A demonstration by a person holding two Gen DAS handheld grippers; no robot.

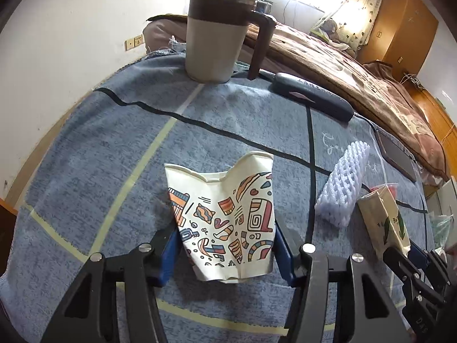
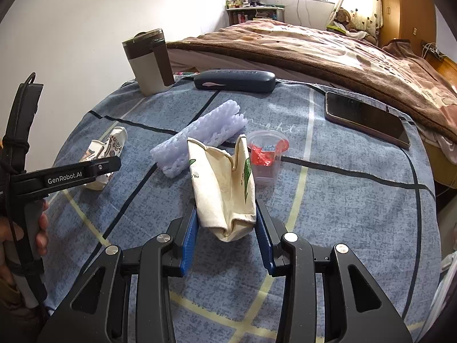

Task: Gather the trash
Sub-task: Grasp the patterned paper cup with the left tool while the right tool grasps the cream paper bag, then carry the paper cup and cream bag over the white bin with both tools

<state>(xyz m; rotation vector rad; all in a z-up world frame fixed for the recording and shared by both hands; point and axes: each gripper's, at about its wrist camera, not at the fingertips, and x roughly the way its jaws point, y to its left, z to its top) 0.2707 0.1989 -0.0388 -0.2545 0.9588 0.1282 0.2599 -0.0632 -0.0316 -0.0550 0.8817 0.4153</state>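
Note:
My left gripper (image 1: 227, 247) is shut on a crushed paper cup with colourful doodles (image 1: 225, 220), its blue pads against both sides. The cup also shows in the right wrist view (image 2: 104, 154), behind the left gripper (image 2: 85, 168). My right gripper (image 2: 227, 225) is shut on a crushed cream paper cup with green leaves (image 2: 225, 188); it also shows in the left wrist view (image 1: 384, 223). A white foam net sleeve (image 2: 197, 137) lies between the two cups. A clear plastic cup with red scraps (image 2: 265, 157) stands just behind the cream cup.
A blue cloth (image 2: 357, 200) covers the table. A brown and grey mug (image 1: 217, 37) stands at the far edge, with a dark glasses case (image 2: 234, 81) and a phone (image 2: 367, 117) to the right. A bed (image 2: 328, 54) lies beyond.

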